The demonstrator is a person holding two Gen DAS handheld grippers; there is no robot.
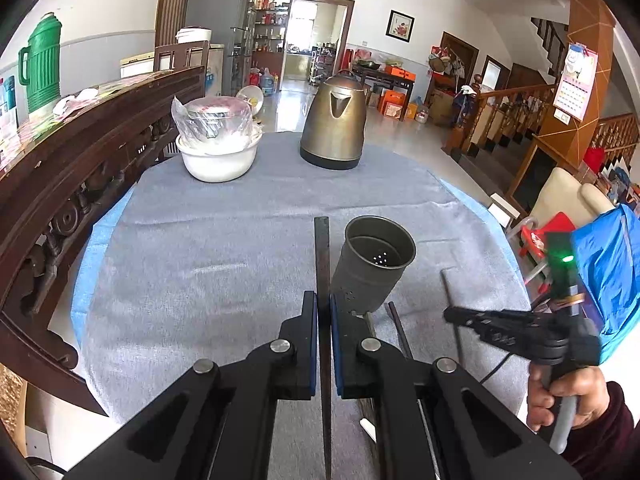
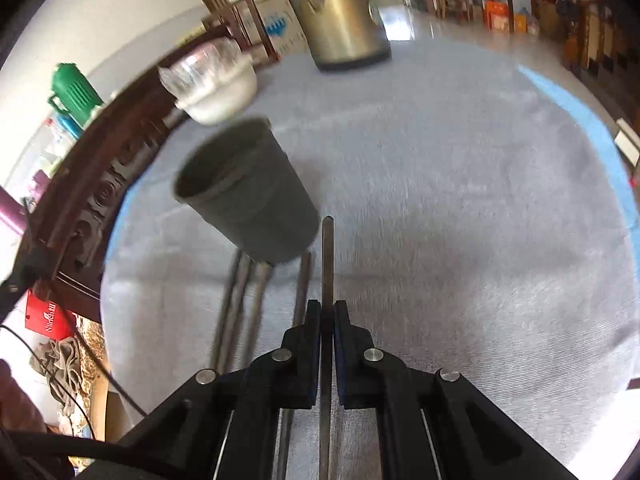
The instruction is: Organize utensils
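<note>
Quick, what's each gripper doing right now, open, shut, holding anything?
Left gripper: shut on a flat dark utensil handle.
Right gripper: shut on a thin metal rod.

Holder cup (image 1: 374,264) mid-table w/ utensils (image 2: 240,304) lying in front; kettle (image 1: 334,120) behind it, bowl (image 1: 218,156) left of kettle.

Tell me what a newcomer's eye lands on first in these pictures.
Each gripper is shut on a dark chopstick: the left gripper on a flat one, the right gripper on a round one. A grey metal cup stands mid-table just beyond them, more chopsticks lying beside it. Behind stand a bronze kettle and a white bowl.
</note>
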